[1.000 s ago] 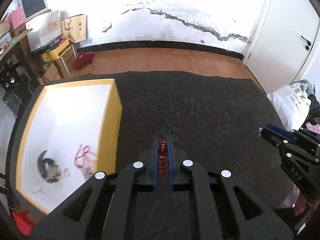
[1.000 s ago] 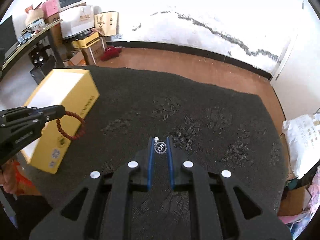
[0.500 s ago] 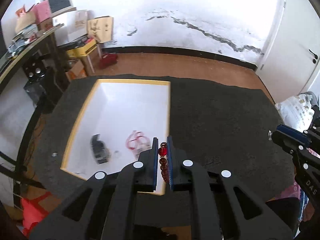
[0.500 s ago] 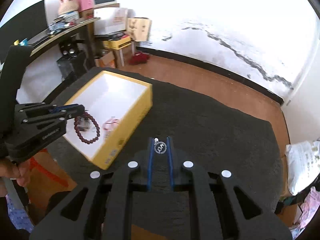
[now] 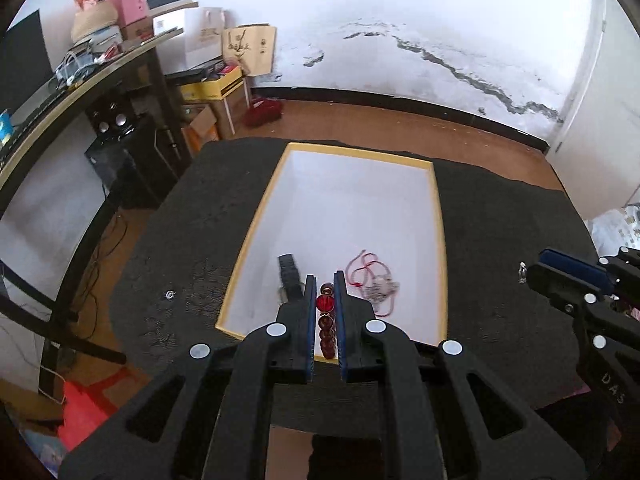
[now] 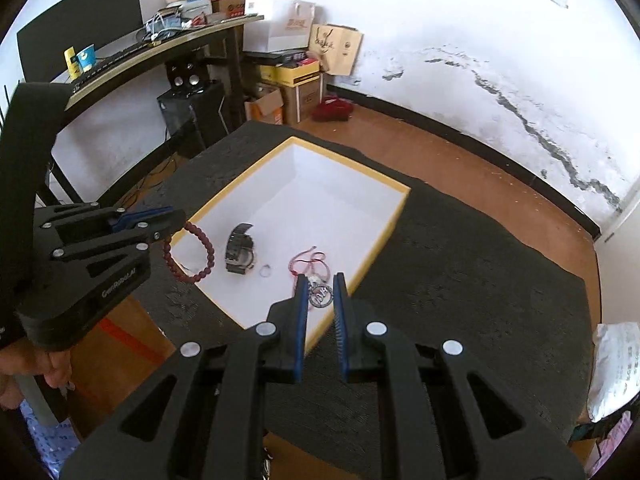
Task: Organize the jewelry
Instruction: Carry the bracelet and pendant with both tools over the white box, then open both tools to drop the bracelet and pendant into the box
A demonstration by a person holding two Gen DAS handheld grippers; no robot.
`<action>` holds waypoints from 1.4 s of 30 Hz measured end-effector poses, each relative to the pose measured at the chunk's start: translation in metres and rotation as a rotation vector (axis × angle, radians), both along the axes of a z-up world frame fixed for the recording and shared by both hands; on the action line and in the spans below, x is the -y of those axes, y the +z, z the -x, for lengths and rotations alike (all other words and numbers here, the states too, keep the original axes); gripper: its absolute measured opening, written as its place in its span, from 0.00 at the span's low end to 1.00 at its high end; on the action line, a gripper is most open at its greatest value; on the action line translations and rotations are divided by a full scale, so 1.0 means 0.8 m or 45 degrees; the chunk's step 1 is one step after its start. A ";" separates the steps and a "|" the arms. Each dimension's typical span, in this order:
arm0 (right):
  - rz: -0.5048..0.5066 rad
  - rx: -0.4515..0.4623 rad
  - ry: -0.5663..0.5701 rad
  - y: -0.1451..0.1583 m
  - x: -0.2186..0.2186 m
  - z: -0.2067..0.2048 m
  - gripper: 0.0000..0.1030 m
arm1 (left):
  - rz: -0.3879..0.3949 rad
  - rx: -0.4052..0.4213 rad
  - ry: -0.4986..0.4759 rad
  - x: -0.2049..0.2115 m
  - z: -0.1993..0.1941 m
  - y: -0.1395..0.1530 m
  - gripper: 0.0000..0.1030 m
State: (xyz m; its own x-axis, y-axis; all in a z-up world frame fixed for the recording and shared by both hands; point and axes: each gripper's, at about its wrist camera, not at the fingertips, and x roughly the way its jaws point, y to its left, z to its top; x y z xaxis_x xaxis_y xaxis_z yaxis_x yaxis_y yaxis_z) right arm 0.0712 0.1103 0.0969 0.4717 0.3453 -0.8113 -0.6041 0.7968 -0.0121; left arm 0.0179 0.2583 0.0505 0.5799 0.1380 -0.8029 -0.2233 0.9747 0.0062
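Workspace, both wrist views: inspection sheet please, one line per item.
Surface: black patterned cloth over the table.
Job's things: yellow-rimmed white box holds a black watch, small ring and red cord necklace.
Clutter: small metal piece on the cloth left of the box.
Grippers: left gripper shut on red bead bracelet over the box's near end; right gripper shut on round silver pendant.
Cables: black wires on the floor under the desk.
Surroundings: desk, speakers, cardboard boxes, cracked wall.

We note glossy red beads [image 5: 324, 303] and a matt white box interior [image 5: 340, 208]. Rough black cloth [image 6: 460, 248] covers the table.
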 end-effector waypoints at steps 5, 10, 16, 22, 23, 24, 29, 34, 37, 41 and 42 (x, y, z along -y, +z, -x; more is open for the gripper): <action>0.026 -0.030 0.023 -0.024 -0.034 -0.016 0.13 | 0.021 -0.006 0.032 -0.025 -0.012 -0.021 0.08; 0.058 -0.059 0.023 -0.052 -0.059 -0.040 0.13 | 0.064 -0.037 0.042 -0.039 -0.034 -0.053 0.08; 0.092 -0.098 -0.007 -0.088 -0.073 -0.073 0.13 | 0.096 -0.058 0.040 -0.052 -0.068 -0.087 0.08; 0.111 -0.138 -0.030 -0.121 -0.086 -0.110 0.13 | 0.105 -0.080 0.049 -0.063 -0.103 -0.110 0.08; 0.114 -0.144 -0.031 -0.126 -0.090 -0.116 0.13 | 0.101 -0.083 0.046 -0.065 -0.113 -0.113 0.08; 0.121 -0.149 -0.034 -0.132 -0.093 -0.122 0.13 | 0.096 -0.086 0.043 -0.066 -0.119 -0.116 0.08; 0.124 -0.180 -0.041 -0.154 -0.102 -0.150 0.13 | 0.084 -0.109 0.042 -0.072 -0.150 -0.132 0.08; 0.132 -0.204 -0.051 -0.175 -0.106 -0.171 0.13 | 0.093 -0.146 0.052 -0.078 -0.175 -0.156 0.08; 0.136 -0.226 -0.061 -0.188 -0.107 -0.183 0.13 | 0.095 -0.164 0.059 -0.080 -0.185 -0.168 0.08; 0.142 -0.243 -0.069 -0.199 -0.107 -0.194 0.13 | 0.096 -0.181 0.055 -0.082 -0.192 -0.181 0.08; 0.144 -0.250 -0.068 -0.201 -0.107 -0.197 0.13 | 0.094 -0.185 0.053 -0.082 -0.192 -0.183 0.08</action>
